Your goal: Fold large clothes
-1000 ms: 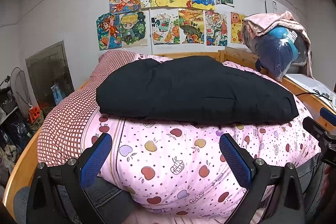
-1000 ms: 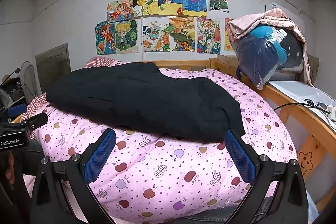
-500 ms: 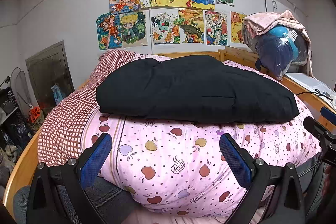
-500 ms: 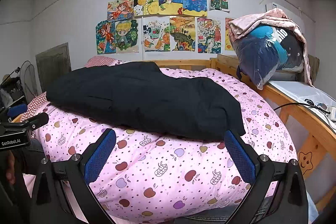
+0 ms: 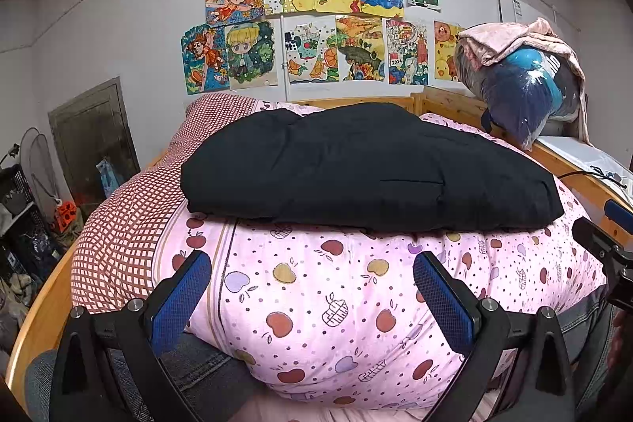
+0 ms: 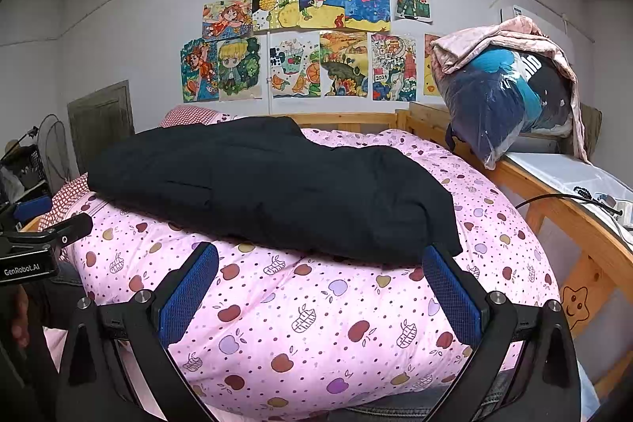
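Bedroom, white wall with a cluster of kids' drawings (image 5: 316, 26), wooden bed frame (image 6: 585, 224) along the right side. The bed carries a puffy pink quilt (image 5: 336, 283) with a fruit print, and a red checked pillow (image 5: 130, 216) sits at the left. A bagged bundle of clothes (image 6: 510, 97) with a pink cloth over it sits far right on a neighbouring ledge.

The black jacket (image 5: 356, 169) lies on top of the quilt, roughly centred, already doubled into a long thick slab running left to right. It looks padded: soft, bulky, probably light for its size, no stiffness, so it will sag and spring back rather than hold a crease. The fabric looks smooth, so it may slide on the quilt. The soft quilt below gives no firm backing, so pressing down will not help much. Best hold, by my judgement: pinch the near corners, left end near the checked pillow and right end (image 6: 435, 244) by the right gripper's finger, taking the full thickness of layers so none slip out.

Left gripper (image 5: 312, 291): jaws spread wide, nothing between them, low at the near edge of the quilt, clear of the jacket. Right gripper (image 6: 320, 287): also spread, empty, its right finger just beside the jacket's near right corner; contact cannot be told.

Versus the earlier frames: practically nothing changes. Jacket, quilt and both grippers sit in the same place, jaws equally wide. Looks like a pause, either before another fold or with the folding done.
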`<state>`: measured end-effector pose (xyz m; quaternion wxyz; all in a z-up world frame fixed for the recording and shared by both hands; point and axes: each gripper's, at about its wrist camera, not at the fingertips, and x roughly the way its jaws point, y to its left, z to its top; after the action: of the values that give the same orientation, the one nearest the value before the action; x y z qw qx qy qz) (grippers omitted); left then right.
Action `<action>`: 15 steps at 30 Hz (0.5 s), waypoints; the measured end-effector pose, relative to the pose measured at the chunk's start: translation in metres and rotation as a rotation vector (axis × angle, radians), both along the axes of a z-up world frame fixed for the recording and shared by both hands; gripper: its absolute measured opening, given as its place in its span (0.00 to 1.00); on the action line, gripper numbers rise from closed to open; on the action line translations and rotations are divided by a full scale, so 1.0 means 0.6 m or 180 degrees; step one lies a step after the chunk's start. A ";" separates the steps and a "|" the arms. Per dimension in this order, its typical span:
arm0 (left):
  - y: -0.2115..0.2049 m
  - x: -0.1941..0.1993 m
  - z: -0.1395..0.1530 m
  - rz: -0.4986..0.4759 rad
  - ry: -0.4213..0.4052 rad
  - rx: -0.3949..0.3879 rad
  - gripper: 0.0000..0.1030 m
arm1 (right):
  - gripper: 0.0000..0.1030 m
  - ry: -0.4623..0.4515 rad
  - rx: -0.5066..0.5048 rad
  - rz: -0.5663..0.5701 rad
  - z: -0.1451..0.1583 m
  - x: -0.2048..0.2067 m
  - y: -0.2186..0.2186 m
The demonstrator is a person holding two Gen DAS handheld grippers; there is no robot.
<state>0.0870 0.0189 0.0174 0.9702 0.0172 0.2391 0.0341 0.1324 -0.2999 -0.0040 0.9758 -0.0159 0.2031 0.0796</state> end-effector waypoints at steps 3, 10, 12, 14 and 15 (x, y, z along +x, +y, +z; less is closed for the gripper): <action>0.000 0.000 0.000 0.0000 -0.0002 -0.0003 1.00 | 0.98 -0.0006 -0.0002 0.0002 0.001 -0.001 -0.001; 0.000 0.000 0.000 -0.0004 0.0001 0.0000 1.00 | 0.98 0.0000 -0.0003 0.0002 0.001 -0.001 -0.001; 0.001 0.000 -0.002 -0.0006 0.0005 0.0003 1.00 | 0.98 0.0001 -0.0003 0.0003 0.001 -0.001 -0.001; 0.001 -0.001 -0.001 -0.0006 0.0003 0.0002 1.00 | 0.98 0.0000 -0.0002 0.0002 0.001 -0.001 -0.002; 0.001 0.000 -0.001 -0.0007 0.0001 0.0000 1.00 | 0.98 0.0000 -0.0003 0.0002 0.001 -0.001 -0.002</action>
<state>0.0869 0.0195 0.0170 0.9702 0.0175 0.2393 0.0330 0.1321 -0.3008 -0.0036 0.9758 -0.0164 0.2031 0.0799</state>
